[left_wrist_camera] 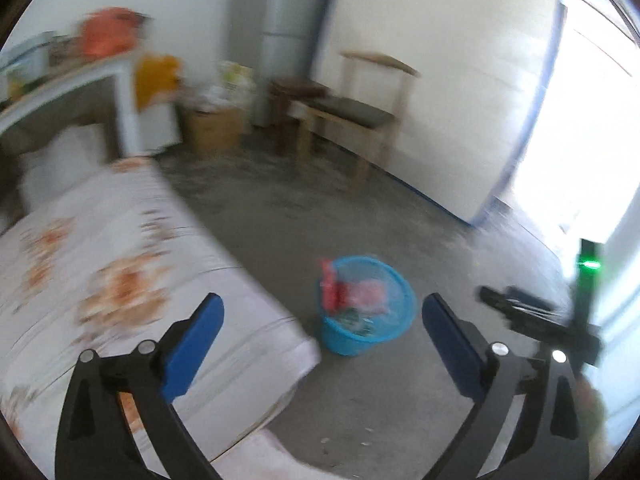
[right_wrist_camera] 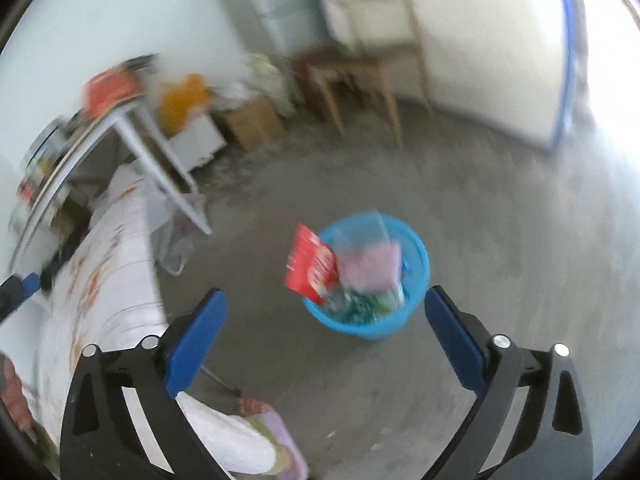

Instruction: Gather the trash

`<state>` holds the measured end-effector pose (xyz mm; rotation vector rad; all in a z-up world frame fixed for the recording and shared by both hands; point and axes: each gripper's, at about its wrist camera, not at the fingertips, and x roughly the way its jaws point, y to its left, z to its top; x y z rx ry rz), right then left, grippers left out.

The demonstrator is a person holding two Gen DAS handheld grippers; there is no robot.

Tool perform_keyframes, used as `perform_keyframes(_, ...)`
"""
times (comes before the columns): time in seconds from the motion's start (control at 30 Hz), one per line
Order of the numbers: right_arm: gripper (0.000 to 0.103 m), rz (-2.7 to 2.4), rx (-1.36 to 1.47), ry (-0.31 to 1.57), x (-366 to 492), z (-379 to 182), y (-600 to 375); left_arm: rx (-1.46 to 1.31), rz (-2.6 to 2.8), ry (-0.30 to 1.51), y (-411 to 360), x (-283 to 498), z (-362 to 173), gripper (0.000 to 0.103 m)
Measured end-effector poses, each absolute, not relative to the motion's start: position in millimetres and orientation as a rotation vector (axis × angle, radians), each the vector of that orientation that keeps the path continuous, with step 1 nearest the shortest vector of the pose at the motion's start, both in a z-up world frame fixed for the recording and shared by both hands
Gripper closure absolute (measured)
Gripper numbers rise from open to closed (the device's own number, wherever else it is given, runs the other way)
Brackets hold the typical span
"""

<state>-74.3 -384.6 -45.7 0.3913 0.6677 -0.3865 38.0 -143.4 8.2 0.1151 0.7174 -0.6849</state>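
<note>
A blue mesh trash basket (left_wrist_camera: pixel 384 336) stands on the concrete floor and shows in the right wrist view too (right_wrist_camera: pixel 416 248). It holds a red packet (right_wrist_camera: pixel 310 264), a pink wrapper (right_wrist_camera: pixel 370 268) and green scraps. My left gripper (left_wrist_camera: pixel 322 344) is open and empty, above the bed's corner and the floor. My right gripper (right_wrist_camera: pixel 326 340) is open and empty, high above the floor just in front of the basket. The right gripper's body (left_wrist_camera: pixel 536 316) shows at the right of the left wrist view. Both views are blurred by motion.
A bed with a flowered sheet (left_wrist_camera: pixel 120 280) is on the left. A white table (left_wrist_camera: pixel 100 80) with clutter, a cardboard box (left_wrist_camera: pixel 216 128), a wooden chair (left_wrist_camera: pixel 360 116) and a leaning white mattress (left_wrist_camera: pixel 440 80) stand at the back. A person's slippered foot (right_wrist_camera: pixel 260 424) is below.
</note>
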Motion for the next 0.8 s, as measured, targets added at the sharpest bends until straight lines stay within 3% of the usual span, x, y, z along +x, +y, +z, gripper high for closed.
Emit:
perform_keyframes(0.27, 0.008, -0.258, 0.204, 0.619, -73, -9, -288, 0.007, -0.447, 0.673, -57, -3, 14, 0.006)
perform_keyframes(0.53, 0.008, -0.271, 0.113, 0.753, -58, -9, -244, 0.047, -0.138, 0.575, -27, -38, 18, 0.006)
perform_keyframes(0.8, 0.008, -0.323, -0.011, 0.677, -63, -2, -217, 0.027, -0.002, 0.667, -11, -33, -6, 0.006)
